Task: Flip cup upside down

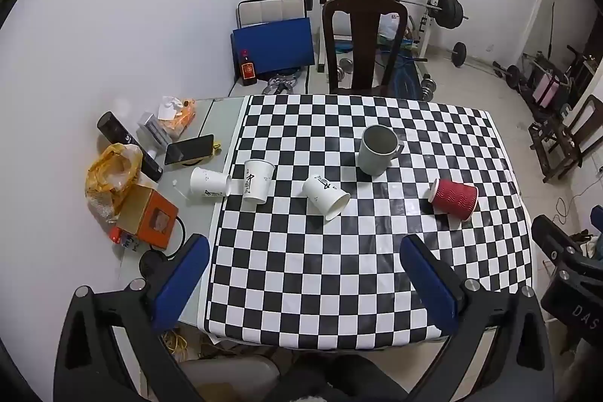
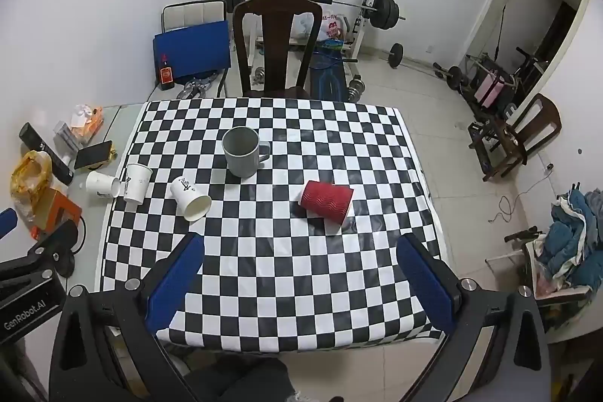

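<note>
A grey mug (image 1: 378,149) (image 2: 244,152) stands upright, mouth up, on the checkered cloth. A red ribbed paper cup (image 1: 454,198) (image 2: 327,201) lies on its side to its right. A white paper cup (image 1: 326,199) (image 2: 190,198) lies on its side, mouth toward me. Another white cup (image 1: 257,180) (image 2: 137,183) stands upright at the cloth's left edge, and a third (image 1: 209,182) (image 2: 101,185) lies on its side beside it. My left gripper (image 1: 301,247) and right gripper (image 2: 299,243) are both open and empty, above the table's near edge.
The checkered cloth (image 1: 358,270) (image 2: 282,270) covers most of the table. Left of it lie a phone (image 1: 188,149), an orange box (image 1: 149,215), a yellow bag (image 1: 111,172) and a black bottle (image 1: 128,145). A dark wooden chair (image 1: 363,44) (image 2: 277,40) stands behind the table.
</note>
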### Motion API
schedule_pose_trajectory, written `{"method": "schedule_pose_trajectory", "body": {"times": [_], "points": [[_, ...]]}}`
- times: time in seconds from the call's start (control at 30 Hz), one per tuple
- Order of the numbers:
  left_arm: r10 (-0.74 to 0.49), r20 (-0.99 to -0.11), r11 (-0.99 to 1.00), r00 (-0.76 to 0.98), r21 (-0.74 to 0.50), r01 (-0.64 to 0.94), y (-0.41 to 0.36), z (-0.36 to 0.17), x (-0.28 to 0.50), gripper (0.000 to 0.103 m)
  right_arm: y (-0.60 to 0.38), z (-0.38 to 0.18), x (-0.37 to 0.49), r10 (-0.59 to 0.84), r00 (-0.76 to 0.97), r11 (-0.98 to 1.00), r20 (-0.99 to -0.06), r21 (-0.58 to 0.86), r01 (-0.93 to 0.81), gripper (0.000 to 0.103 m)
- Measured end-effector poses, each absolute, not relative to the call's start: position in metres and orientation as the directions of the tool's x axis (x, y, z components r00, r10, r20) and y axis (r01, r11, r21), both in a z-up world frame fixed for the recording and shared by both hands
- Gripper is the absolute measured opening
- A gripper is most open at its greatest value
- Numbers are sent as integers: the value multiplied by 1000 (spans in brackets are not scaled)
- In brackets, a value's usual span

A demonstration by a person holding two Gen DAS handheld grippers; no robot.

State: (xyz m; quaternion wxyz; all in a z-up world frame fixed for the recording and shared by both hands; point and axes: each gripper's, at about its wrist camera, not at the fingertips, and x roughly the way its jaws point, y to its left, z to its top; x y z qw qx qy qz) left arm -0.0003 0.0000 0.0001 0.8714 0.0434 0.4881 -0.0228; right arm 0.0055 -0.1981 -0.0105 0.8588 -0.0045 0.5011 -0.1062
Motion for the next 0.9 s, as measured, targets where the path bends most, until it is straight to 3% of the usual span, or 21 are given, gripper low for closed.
{"method": "schedule_pose_trajectory", "body": {"times": [0.9], "points": [[-11, -850, 996, 526, 39, 84, 0, 0, 0, 103, -196, -2, 2, -193, 491, 977, -849, -119, 178, 103]]}}
